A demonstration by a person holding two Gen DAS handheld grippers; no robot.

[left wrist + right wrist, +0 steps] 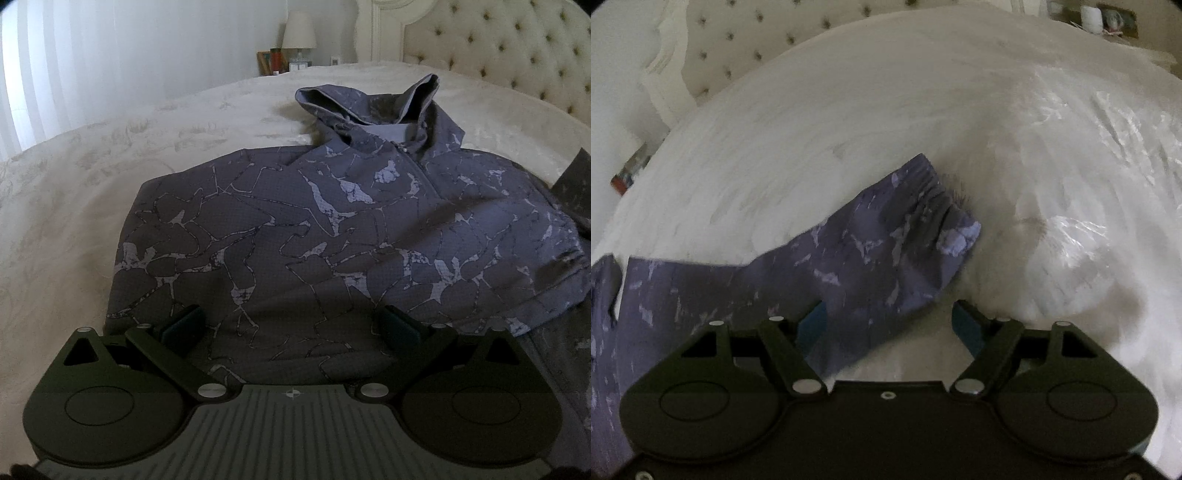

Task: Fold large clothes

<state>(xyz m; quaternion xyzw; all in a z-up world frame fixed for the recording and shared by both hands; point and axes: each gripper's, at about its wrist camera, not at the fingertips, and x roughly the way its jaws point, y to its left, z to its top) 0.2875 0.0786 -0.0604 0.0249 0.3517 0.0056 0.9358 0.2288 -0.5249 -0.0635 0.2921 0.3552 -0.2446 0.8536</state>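
Note:
A purple-grey hoodie (314,229) with a pale crack pattern lies flat on the white bed, its hood (373,107) toward the headboard. One sleeve is folded across the body. My left gripper (291,321) is open just above the hoodie's near hem, touching nothing. In the right wrist view the other sleeve (879,258) lies stretched out on the bed, its gathered cuff (945,218) pointing away. My right gripper (890,321) is open over the sleeve's lower edge, its left finger (812,325) above the cloth, and holds nothing.
The white bedspread (92,192) spreads wide to the left and beyond the hoodie. A tufted headboard (498,40) stands at the back right. A nightstand with a lamp (299,33) stands beyond the bed, beside sheer curtains (74,55).

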